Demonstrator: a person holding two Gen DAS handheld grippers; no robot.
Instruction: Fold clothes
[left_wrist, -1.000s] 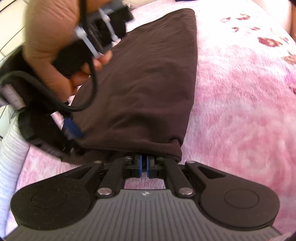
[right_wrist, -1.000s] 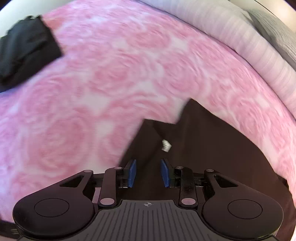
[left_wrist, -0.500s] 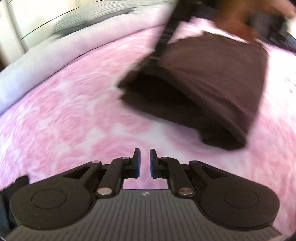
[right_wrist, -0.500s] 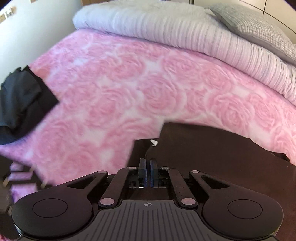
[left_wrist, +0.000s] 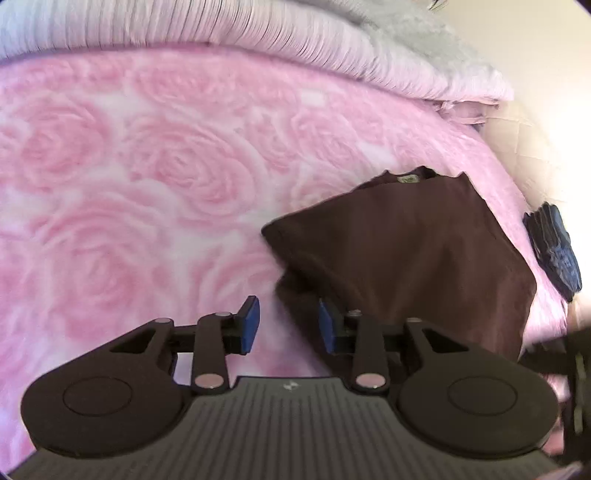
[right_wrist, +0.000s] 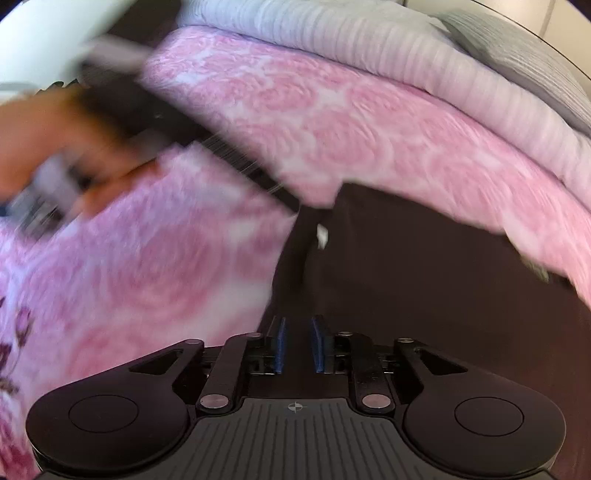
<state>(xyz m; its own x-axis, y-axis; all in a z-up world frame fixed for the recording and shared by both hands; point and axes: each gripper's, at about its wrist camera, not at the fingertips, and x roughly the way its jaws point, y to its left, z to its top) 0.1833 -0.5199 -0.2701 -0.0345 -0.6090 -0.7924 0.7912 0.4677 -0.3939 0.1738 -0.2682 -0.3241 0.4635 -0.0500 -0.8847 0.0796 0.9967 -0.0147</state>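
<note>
On the bed, the shirt lies part-folded. Both grippers, left and right, are opening, empty. Next probably calls for regripping an edge.

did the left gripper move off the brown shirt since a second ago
Yes. The left gripper, then clamped on the brown shirt's hem, now hangs over the pink blanket beside it, jaws opening, nothing between them.

My count, bedroom rig: 1 brown shirt, folded, w/ 1 neck label. 1 pink blanket. 1 striped duvet. 1 grey pillow. 1 dark item at bed's edge. 2 grippers: left, right. 1 hand, blurred.
</note>
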